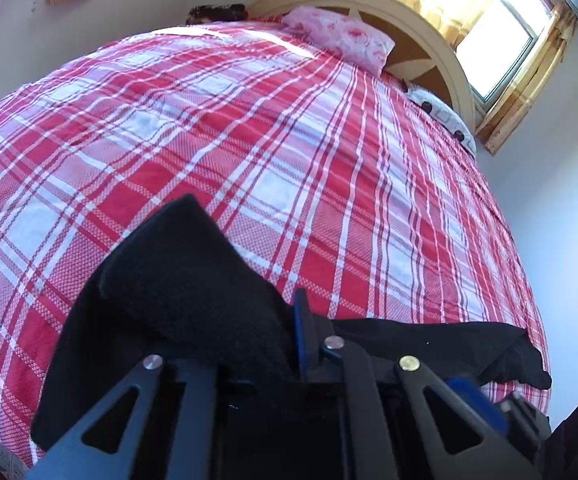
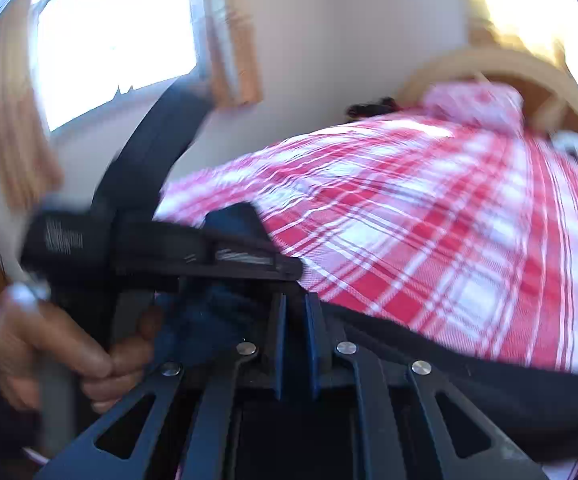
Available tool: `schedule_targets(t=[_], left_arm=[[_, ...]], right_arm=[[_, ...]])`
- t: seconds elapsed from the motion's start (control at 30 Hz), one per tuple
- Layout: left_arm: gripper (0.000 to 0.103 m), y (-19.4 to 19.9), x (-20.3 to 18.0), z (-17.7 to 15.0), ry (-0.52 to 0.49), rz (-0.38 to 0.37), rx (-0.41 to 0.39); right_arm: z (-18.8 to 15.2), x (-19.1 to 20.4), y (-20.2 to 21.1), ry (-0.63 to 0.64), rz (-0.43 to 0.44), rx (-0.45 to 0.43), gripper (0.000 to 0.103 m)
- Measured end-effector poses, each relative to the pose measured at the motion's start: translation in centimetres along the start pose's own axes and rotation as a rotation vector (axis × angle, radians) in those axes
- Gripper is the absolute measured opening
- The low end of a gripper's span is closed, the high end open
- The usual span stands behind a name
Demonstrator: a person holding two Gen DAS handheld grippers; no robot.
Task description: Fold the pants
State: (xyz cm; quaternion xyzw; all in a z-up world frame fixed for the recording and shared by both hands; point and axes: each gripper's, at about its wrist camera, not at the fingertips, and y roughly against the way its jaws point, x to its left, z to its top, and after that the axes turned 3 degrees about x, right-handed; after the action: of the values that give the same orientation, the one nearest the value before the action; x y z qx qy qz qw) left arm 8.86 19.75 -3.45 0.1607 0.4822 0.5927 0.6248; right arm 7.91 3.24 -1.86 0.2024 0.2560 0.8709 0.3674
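Black pants point(image 1: 185, 280) hang bunched in my left gripper point(image 1: 289, 320), which is shut on the cloth; the fabric drapes over and hides its left finger. A flat stretch of the pants point(image 1: 449, 344) lies along the near edge of the bed. In the blurred right wrist view, my right gripper point(image 2: 295, 312) has its blue fingers point(image 2: 312, 320) nearly together on the edge of the pants point(image 2: 489, 384), which run off to the right. The left gripper body point(image 2: 161, 248) and the hand holding it point(image 2: 69, 352) show at left.
The bed carries a red and white plaid cover point(image 1: 269, 140). A pink floral pillow point(image 1: 341, 36) and a white patterned pillow point(image 1: 441, 112) lie by the curved headboard point(image 1: 421, 24). A window point(image 1: 501, 44) with curtains is at the back right. A wall runs along the bed's right side.
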Motion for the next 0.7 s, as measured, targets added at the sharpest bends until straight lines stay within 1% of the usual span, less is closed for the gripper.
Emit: schedule_targets(t=[0.03,0.1,0.13,0.2,0.23,0.27,0.3,0.33,0.37,0.4,0.43,0.47,0.57,0.6,0.63,0.67,0.7], left_arm=[[0.012,0.4,0.1,-0.1,0.009,-0.014,-0.011],[0.012,1.6,0.1,-0.5,0.017,-0.044,-0.040],[0.012,2.4,0.1,-0.7,0.017,-0.057,-0.064],[0.012,3.6,0.1,-1.0,0.019,-0.070,-0.089],[0.012,4.2,0.1,-1.1,0.022,-0.082,-0.096],[0.012,4.9,0.1,-1.3,0.031,-0.103,-0.103],[0.012,5.2,0.0,-1.3,0.033,-0.114,-0.108],[0.012,5.7,-0.1,-1.3,0.033,-0.126,-0.114],[0.012,6.1,-0.3,-1.4,0.027,-0.129,-0.120],[0.012,6.4,-0.4,-1.5,0.020,-0.130,-0.126],[0.012,6.8,-0.6,-1.6,0.015,-0.131,-0.132],[0.012,7.2,-0.6,-1.7,0.014,-0.136,-0.139],[0.012,8.1,-0.5,-2.1,0.018,-0.147,-0.153],[0.012,8.2,-0.5,-2.1,0.019,-0.144,-0.156],[0.012,8.3,-0.4,-2.1,0.022,-0.140,-0.156],[0.012,8.5,-0.3,-2.2,0.025,-0.140,-0.155],[0.012,8.6,-0.1,-2.2,0.029,-0.144,-0.154]], right_arm=[[-0.2,-1.5,1.6,-0.082,-0.002,-0.027,0.010],[-0.7,-4.1,3.9,-0.203,0.006,-0.068,0.011],[-1.0,-5.5,5.1,-0.272,0.004,-0.088,0.014],[-2.5,-9.9,8.7,-0.449,-0.014,-0.151,0.034],[-3.3,-11.5,10.2,-0.515,-0.023,-0.179,0.060],[-4.1,-12.9,11.5,-0.567,-0.028,-0.204,0.081],[-5.3,-15.0,13.3,-0.643,-0.033,-0.246,0.085],[-6.1,-16.4,14.3,-0.700,-0.044,-0.273,0.085],[-7.2,-16.8,15.4,-0.741,-0.055,-0.278,0.085],[-8.3,-18.4,16.3,-0.801,-0.066,-0.271,0.085],[-8.8,-18.8,16.6,-0.839,-0.063,-0.262,0.085],[-9.5,-19.9,16.7,-0.891,-0.041,-0.247,0.085],[-10.4,-21.5,15.9,-0.963,0.035,-0.207,0.084],[-10.6,-21.7,15.3,-0.987,0.039,-0.190,0.082],[-10.9,-22.1,14.9,-1.009,0.044,-0.179,0.075],[-11.1,-22.6,14.6,-1.032,0.032,-0.170,0.071],[-11.2,-22.6,14.8,-1.035,0.021,-0.172,0.071]])
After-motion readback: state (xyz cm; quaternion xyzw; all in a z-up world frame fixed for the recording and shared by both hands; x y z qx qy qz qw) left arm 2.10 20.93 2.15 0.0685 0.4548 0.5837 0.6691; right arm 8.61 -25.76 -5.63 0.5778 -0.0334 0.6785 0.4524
